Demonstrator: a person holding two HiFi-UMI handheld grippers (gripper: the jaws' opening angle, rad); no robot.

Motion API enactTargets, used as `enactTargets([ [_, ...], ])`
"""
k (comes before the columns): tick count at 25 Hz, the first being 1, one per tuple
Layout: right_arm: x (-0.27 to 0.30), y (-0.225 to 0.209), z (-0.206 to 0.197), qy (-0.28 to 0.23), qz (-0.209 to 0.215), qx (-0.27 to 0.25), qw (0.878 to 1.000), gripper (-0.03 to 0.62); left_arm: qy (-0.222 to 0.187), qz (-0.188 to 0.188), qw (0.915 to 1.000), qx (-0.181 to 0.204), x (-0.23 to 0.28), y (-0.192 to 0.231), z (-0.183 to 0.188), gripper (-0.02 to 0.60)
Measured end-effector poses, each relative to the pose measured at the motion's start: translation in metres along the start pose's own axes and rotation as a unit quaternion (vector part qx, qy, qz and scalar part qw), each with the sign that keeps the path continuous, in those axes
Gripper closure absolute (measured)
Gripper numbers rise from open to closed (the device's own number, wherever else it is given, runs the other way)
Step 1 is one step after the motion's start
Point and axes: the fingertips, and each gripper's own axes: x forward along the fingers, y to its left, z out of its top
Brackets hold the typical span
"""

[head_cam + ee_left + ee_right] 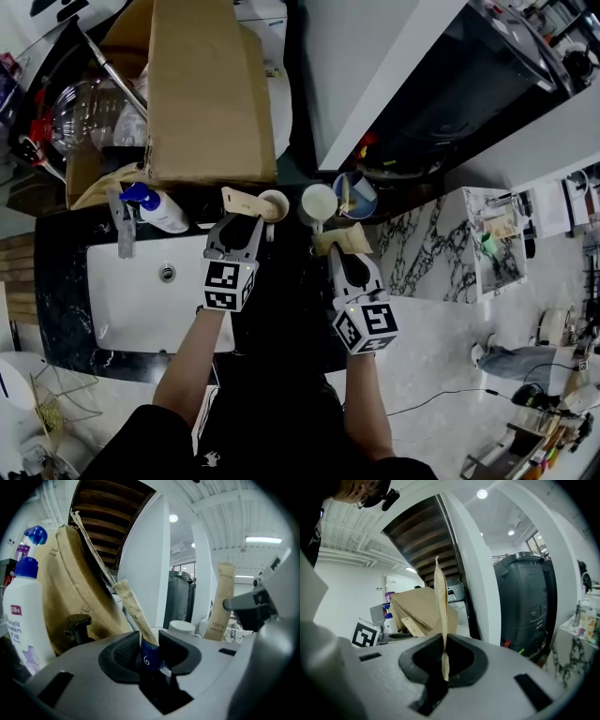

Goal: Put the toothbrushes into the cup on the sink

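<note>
Left tongs (246, 223) stood apart round toothbrush (241, 199), likely to drop it into cup (275, 205) ahead; right tongs (344, 257) clamped second toothbrush (342, 238).

A washroom corner mocked up inside a large workshop-like hall: a white sink (122, 300) sunk in a black countertop (56, 281), with a tap (125, 225), a pump bottle (161, 211) and cups (319, 202) along its back edge. Around it are a cardboard box (202, 89), a large grey bin (525, 606), loose cable (441, 398) on the pale floor (441, 356), and strip lights (262, 539) on a bare industrial ceiling
</note>
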Motion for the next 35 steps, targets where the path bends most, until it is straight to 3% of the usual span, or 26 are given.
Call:
enactTargets([
  [9,-0.007,0.003,0.015,-0.013,0.029,-0.013,0.999,0.569,-0.001,0.031,0.9995,0.001,-0.032,-0.003,0.002,0.457],
  [20,-0.026,0.011,0.036,-0.036,0.071,-0.028,0.996,0.569,-0.022,0.073,0.997,0.01,-0.079,-0.019,0.021,0.572],
  [28,-0.041,0.01,0.052,-0.055,0.101,-0.036,0.993,0.569,-0.04,0.097,0.9943,0.019,-0.106,-0.041,0.041,0.578],
  [35,-0.049,0.005,0.062,-0.071,0.126,-0.034,0.989,0.569,-0.049,0.14,0.9882,0.038,-0.126,-0.053,0.053,0.58],
])
